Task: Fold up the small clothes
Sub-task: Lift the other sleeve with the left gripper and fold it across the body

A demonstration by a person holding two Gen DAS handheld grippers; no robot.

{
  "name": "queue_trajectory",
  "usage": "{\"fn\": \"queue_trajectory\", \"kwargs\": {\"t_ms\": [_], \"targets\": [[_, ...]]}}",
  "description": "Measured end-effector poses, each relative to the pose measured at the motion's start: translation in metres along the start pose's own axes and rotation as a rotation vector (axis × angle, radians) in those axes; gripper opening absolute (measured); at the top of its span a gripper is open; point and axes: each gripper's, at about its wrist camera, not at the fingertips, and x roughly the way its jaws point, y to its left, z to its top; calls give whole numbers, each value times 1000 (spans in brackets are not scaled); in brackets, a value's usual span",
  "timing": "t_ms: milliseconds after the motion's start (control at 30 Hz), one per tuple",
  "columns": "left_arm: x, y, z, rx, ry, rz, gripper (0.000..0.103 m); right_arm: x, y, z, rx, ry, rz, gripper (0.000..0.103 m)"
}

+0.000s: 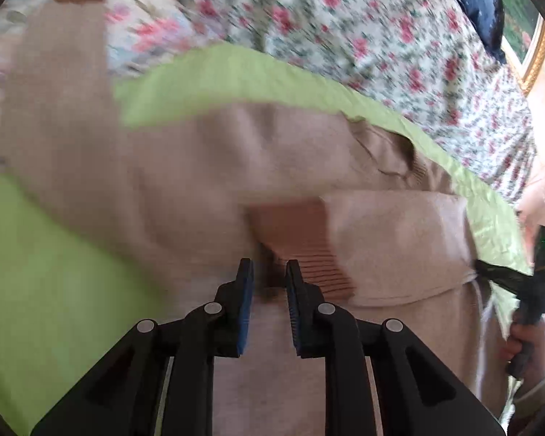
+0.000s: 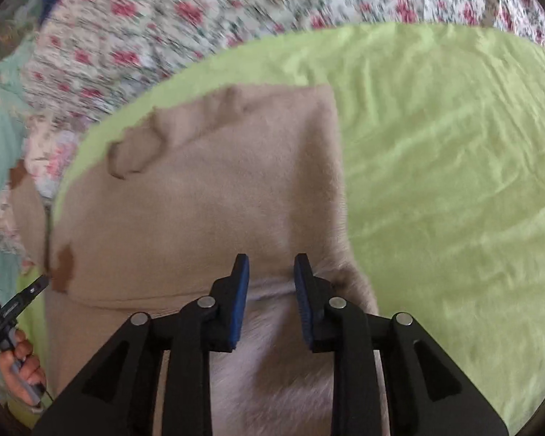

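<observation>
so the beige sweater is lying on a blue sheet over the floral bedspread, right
Not quite: the sheet is light green, not blue, as the right wrist view shows clearly. The beige sweater does lie on it, over the floral bedspread.

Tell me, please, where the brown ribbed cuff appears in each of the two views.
Left wrist: the cuff is at centre, just beyond the left gripper.
Right wrist: the cuff is at the left edge, far left of the right gripper.
Shared landmark: the green sheet under the beige sweater.
</observation>
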Motion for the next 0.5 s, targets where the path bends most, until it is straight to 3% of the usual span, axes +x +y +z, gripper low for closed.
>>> {"fn": "queue_trajectory", "kwargs": {"t_ms": [67,200,367,433,500], "targets": [[-15,18,10,-15,-29,45,23,-16,17,-8,-32,-12,51,42],[-29,48,48,-51,-100,170,61,-28,51,-25,-83,-13,131,47],[-14,73,106,-59,-153,373,76,-26,60,-43,-70,25,180,49],[-4,85,128,-84,-155,428,86,-22,60,-46,-65,48,190,49],[7,95,149,-98,-155,510,87,-18,60,-50,-61,64,192,49]]}}
